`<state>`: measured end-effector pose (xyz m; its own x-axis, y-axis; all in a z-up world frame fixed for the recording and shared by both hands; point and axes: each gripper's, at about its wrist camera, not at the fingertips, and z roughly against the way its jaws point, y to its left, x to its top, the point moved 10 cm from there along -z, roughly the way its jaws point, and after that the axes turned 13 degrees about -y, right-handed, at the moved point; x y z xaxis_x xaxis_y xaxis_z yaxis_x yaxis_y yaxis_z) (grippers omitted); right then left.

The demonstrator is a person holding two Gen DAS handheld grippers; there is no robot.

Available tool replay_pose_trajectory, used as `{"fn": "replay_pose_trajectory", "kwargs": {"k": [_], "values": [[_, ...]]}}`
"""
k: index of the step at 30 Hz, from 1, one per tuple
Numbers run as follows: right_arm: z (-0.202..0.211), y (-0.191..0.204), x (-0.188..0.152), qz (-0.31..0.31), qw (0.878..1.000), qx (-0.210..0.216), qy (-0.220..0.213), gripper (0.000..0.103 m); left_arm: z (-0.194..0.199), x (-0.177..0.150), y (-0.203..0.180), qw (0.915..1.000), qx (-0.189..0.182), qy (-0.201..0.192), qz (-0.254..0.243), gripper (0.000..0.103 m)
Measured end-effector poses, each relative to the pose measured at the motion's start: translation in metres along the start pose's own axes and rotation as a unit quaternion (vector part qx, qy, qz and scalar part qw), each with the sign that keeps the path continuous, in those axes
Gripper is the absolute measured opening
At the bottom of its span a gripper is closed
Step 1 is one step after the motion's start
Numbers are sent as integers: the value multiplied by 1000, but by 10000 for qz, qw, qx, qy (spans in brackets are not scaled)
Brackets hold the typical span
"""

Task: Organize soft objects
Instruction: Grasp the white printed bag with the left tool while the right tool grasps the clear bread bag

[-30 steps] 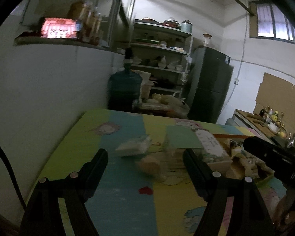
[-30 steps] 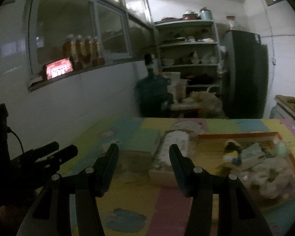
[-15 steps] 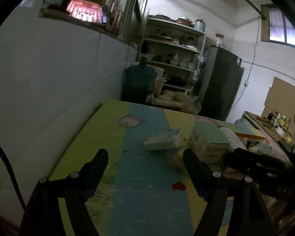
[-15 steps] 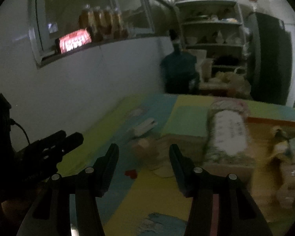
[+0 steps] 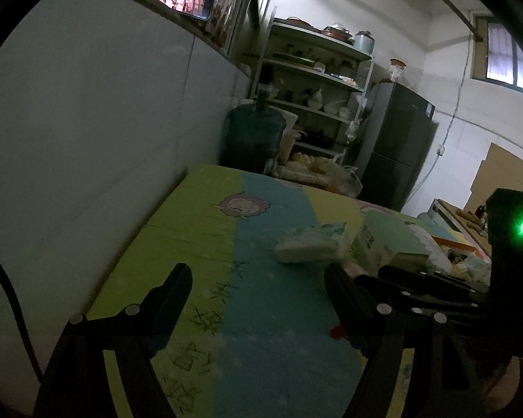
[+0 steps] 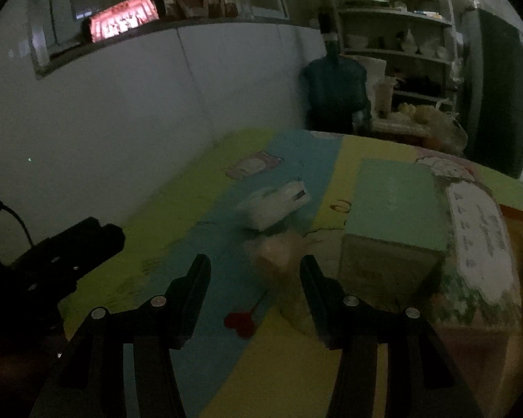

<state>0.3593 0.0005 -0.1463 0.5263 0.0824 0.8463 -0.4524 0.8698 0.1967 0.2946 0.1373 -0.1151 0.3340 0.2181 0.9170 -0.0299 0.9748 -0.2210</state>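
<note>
Since 1 second ago, both grippers have dropped nearer the mat (image 5: 261, 313): left gripper (image 5: 258, 278) spread empty, right gripper (image 6: 254, 268) released, framing the beige lump (image 6: 279, 254) beside the white packet (image 6: 275, 205).

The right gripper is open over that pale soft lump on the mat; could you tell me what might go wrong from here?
1. The pale lump lies close to the white tissue pack and the green-topped box, so the right gripper might nudge either.
2. The picture is dim and blurred, so alignment could be off.
3. The left gripper is close by; the two could collide.
</note>
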Motion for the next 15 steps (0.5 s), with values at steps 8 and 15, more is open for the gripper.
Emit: {"fn": "replay_pose_trajectory", "kwargs": {"k": [8,15], "values": [[-23,-6,-5,257,9991,-268,216,59,-8,-3,6,10000,-49,70,30,78],[-35,-9,-9,538,9966,-522,343,66,-16,-6,10,9998,-92,141,88,78]]}}
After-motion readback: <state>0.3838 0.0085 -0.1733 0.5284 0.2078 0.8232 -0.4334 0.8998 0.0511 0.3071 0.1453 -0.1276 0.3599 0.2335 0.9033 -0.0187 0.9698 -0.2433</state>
